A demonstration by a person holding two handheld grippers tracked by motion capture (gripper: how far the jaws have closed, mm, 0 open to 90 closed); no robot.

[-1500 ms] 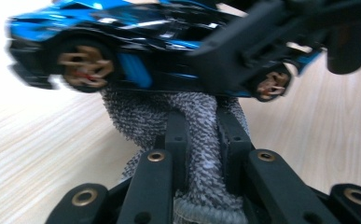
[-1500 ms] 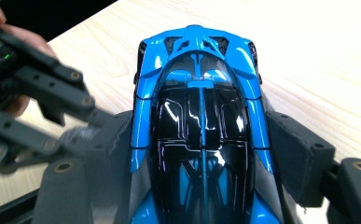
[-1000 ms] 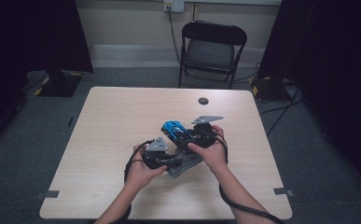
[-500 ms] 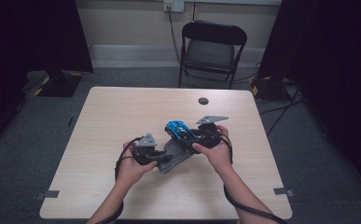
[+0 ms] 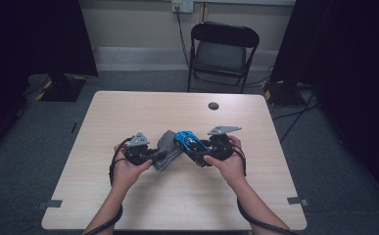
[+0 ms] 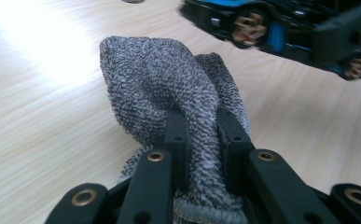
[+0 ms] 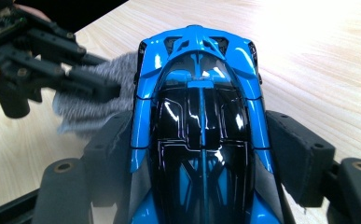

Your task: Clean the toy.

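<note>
Jaws: left gripper (image 5: 163, 154) pinching grey cloth (image 6: 169, 98), shifted leftward; right gripper (image 5: 197, 149) clamping blue toy car (image 7: 199, 116), unmoved.

dim room around a lit table (image 5: 128, 205), white glare on wood in both gripper views, soft far edges

- The left gripper (image 5: 161, 154) has a black body topped by a grey three-cornered plate, with a black cable looping from it.
- The right gripper (image 5: 193, 149) is black too, with a larger grey three-cornered plate and a black cable trailing along the forearm.
- Its pads (image 7: 299, 158) are matt dark grey blocks on black links.
- Brass-coloured ringed screws sit in the black jaw links of both grippers.
- The forearms are bare, with no sleeves.
</note>
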